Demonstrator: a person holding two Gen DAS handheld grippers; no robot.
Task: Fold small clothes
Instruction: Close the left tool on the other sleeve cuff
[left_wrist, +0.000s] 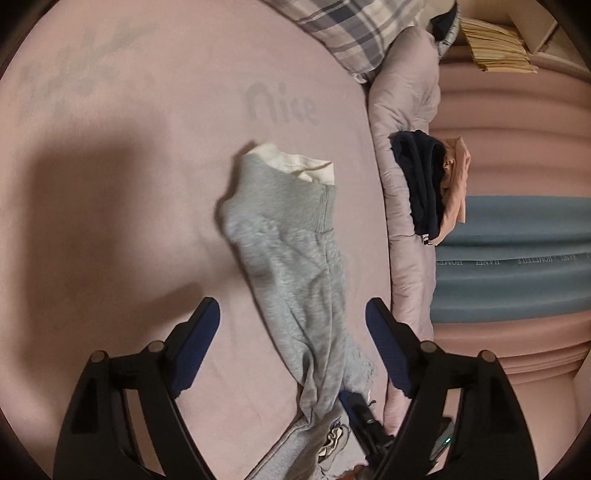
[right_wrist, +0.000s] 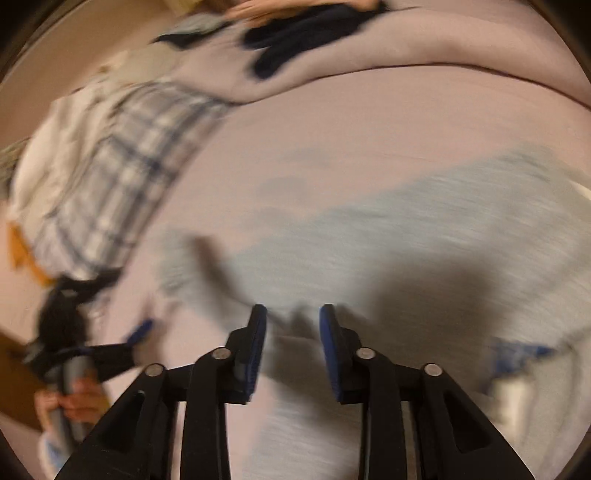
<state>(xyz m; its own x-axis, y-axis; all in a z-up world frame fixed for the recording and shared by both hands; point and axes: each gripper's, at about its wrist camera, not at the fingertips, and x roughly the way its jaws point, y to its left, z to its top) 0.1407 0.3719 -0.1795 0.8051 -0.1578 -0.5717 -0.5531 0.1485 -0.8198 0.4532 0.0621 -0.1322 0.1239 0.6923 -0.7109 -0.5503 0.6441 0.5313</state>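
Lying stretched out on the pink bed sheet (left_wrist: 110, 221), the grey trousers (left_wrist: 291, 258) run ahead of the left gripper (left_wrist: 291, 317), whose jaws stand wide apart over the legs, gripping nothing. Right gripper (right_wrist: 293, 314), partly apart, hovers over grey cloth too, pads clear. Lengthwise fold looks done; cross folds remain. Dark folded clothes (left_wrist: 421, 184) wait beyond, right.

Each black plastic two-finger tool, the left tool (left_wrist: 293, 325) and the right tool (right_wrist: 293, 325), has angular linkage arms, round silver pivot pins and ribbed blue pads (right_wrist: 259, 339). A hand (right_wrist: 79, 404) grips a grey handle (right_wrist: 68, 391).
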